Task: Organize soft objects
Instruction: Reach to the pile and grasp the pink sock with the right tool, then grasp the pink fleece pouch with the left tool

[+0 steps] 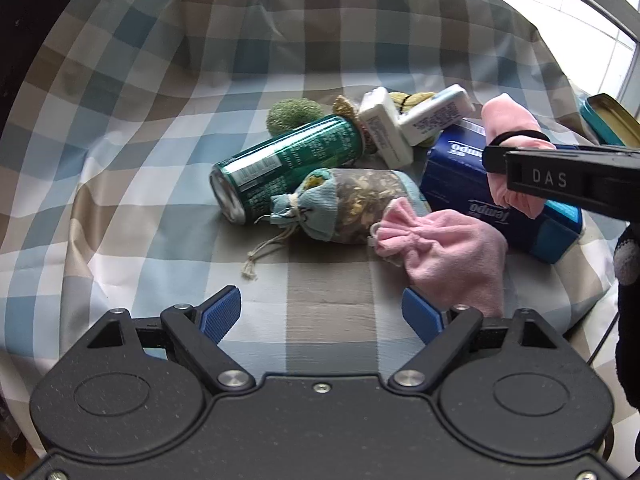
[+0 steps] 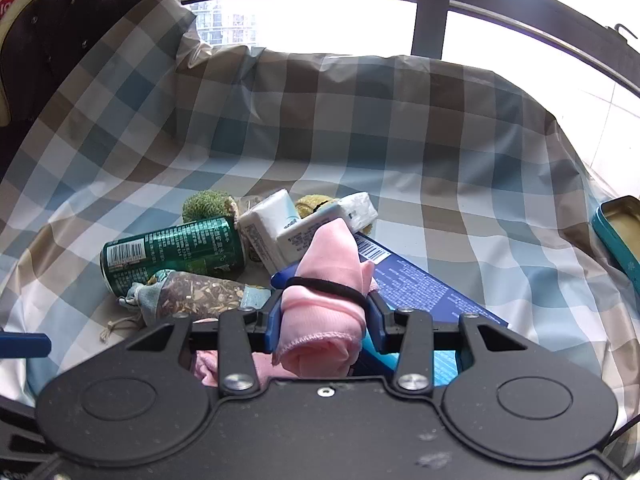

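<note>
Pink cloth roll (image 2: 322, 312), black band around, clamped in right hand-held gripper (image 2: 323, 316)

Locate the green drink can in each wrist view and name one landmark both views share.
Left wrist view: the green drink can lies on its side at centre, its end toward the camera, just behind the drawstring sachet.
Right wrist view: the can lies left of centre, barcode end to the left, behind the same sachet.
Shared landmark: the blue Tempo tissue pack, right of the can in both.
</note>
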The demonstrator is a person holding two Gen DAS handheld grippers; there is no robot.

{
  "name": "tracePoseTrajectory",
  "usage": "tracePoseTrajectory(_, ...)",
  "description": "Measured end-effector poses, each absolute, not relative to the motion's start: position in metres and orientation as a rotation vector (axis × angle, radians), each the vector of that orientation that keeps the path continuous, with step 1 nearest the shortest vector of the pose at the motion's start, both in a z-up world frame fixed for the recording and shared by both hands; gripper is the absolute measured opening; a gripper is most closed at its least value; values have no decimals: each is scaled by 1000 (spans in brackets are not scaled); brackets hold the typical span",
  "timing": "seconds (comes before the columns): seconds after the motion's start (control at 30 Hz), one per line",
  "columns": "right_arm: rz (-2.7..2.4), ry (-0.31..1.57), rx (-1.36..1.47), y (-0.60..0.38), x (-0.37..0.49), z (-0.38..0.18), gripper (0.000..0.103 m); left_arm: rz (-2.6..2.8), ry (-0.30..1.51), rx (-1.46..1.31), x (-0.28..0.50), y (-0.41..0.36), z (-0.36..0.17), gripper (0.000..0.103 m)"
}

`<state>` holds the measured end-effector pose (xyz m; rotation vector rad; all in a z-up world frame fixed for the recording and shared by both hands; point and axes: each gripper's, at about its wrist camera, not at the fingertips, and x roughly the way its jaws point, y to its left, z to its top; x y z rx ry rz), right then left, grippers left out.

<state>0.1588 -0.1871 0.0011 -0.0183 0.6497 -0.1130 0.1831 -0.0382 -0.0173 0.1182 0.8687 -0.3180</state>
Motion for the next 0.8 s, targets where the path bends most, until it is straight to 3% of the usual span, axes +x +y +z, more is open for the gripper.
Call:
tracePoseTrajectory(0.13, -131, 635, 27, -201, 145, 11, 41, -402, 832, 154, 176, -59, -17, 94)
tracePoseTrajectory(0.8, -187, 632, 166, -243, 111, 10, 42, -451, 862, 255, 206, -134, -57, 100)
